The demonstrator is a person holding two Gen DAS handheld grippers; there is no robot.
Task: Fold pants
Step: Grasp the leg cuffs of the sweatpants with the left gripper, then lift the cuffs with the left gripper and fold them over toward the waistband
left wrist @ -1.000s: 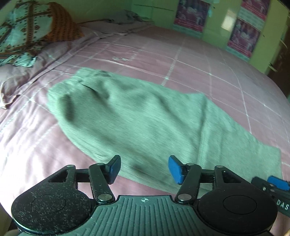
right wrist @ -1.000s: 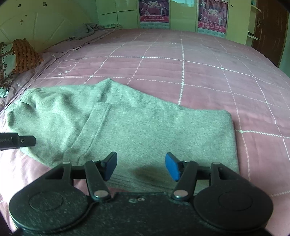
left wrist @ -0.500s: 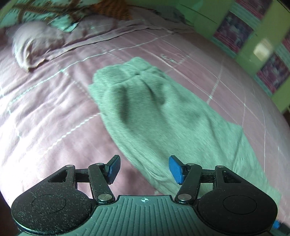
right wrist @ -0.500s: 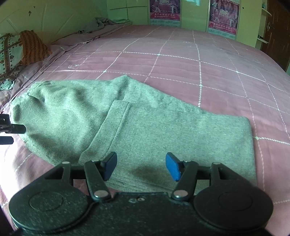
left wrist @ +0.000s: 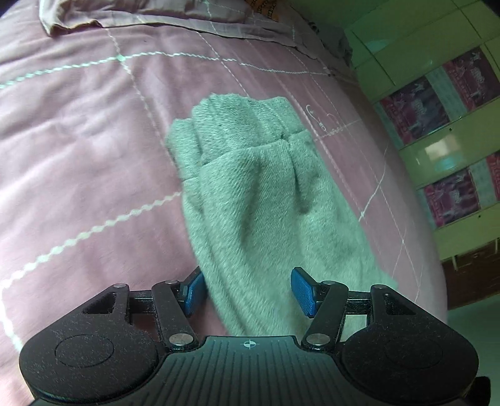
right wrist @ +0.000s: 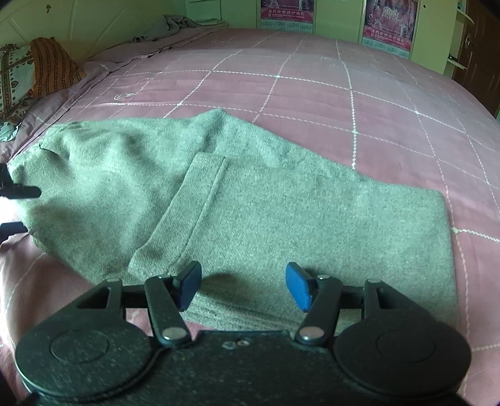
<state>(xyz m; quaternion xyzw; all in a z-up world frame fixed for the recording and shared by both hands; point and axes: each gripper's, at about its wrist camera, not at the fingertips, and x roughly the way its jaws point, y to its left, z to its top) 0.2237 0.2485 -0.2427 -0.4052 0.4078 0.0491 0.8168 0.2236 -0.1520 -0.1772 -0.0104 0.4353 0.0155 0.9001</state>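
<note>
Grey-green pants (right wrist: 281,218) lie partly folded on the pink bed, the leg ends (right wrist: 200,200) laid back over the body. The gathered waistband (left wrist: 243,125) shows in the left wrist view. My left gripper (left wrist: 247,292) is open, its jaws astride the near edge of the pants by the waist end; its black tips (right wrist: 18,190) show at the left edge of the right wrist view. My right gripper (right wrist: 242,285) is open and empty, just above the near edge of the folded leg part.
The pink checked bedsheet (right wrist: 312,87) spreads all around the pants. Patterned pillows (right wrist: 28,71) and a crumpled cloth (right wrist: 178,25) lie at the headboard side. Green walls with posters (right wrist: 387,25) stand beyond the bed; a dark door (right wrist: 478,53) is at the right.
My left gripper has swung left along the pants to the waist end and come lower over their edge. My right gripper has moved slightly closer to the pants. Both stay open.
</note>
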